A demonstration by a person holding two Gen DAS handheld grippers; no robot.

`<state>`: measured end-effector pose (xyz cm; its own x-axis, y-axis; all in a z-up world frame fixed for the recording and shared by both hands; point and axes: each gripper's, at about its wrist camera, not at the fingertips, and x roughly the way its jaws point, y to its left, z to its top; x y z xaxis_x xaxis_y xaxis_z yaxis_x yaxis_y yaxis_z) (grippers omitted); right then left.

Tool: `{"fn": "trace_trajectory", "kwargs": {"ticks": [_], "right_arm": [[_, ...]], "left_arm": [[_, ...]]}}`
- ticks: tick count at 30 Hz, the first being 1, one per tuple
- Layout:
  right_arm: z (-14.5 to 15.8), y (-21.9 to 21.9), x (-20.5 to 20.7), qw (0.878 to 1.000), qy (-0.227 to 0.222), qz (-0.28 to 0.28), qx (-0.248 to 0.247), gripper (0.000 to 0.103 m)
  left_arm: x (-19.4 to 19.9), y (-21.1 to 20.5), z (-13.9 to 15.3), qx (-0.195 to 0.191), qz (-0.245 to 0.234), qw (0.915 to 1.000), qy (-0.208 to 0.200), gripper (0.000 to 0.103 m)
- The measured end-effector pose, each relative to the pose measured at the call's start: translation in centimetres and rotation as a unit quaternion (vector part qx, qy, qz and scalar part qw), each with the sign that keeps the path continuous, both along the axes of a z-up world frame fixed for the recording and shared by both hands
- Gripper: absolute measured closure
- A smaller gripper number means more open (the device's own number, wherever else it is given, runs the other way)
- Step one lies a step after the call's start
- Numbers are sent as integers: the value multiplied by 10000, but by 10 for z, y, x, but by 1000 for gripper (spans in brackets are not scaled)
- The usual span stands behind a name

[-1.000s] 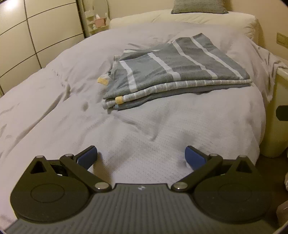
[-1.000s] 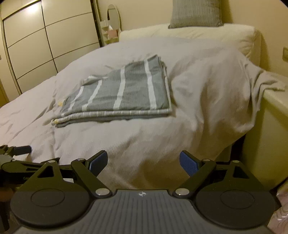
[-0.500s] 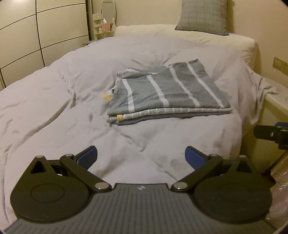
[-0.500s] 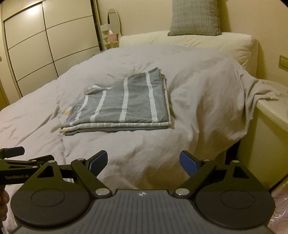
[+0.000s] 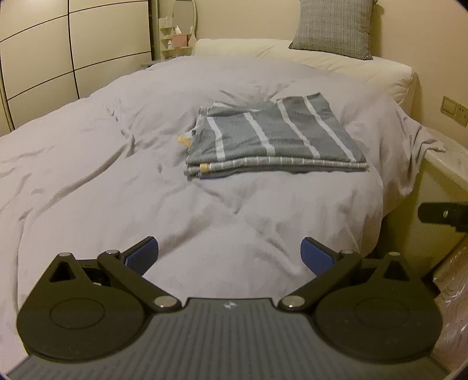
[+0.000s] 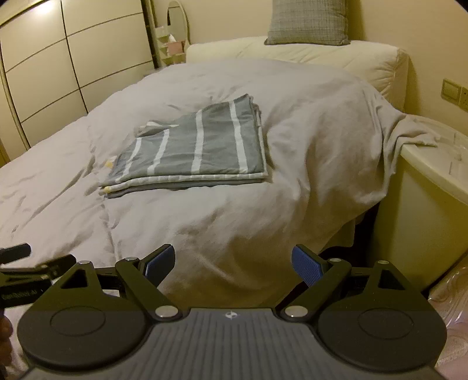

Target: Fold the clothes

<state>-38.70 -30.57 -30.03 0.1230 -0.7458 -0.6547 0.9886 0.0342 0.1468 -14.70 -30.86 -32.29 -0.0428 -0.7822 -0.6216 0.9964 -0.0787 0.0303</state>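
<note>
A bed (image 5: 117, 175) covered by a pale grey duvet (image 6: 307, 131) fills most of both views, and no container is seen on it. A cream headboard cushion (image 5: 336, 61) runs along the bed's far edge, with a grey pillow (image 5: 333, 26) propped above it. The folded grey garment with white stripes (image 5: 272, 137) is laid flat in several layers toward the far right part of the bed, its long axis running roughly across the bed and its stacked folded edge turned toward the near edge. The left gripper (image 5: 229, 254) and the right gripper (image 6: 232, 263) are held spread wide, empty, well apart from the garment.
</note>
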Motion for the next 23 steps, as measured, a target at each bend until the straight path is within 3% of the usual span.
{"fn": "trace_trajectory", "kwargs": {"ticks": [23], "right_arm": [[-3, 9, 2, 10000, -44, 10, 85, 14]], "left_arm": [[-8, 11, 0, -29, 27, 9999, -121, 1]]}}
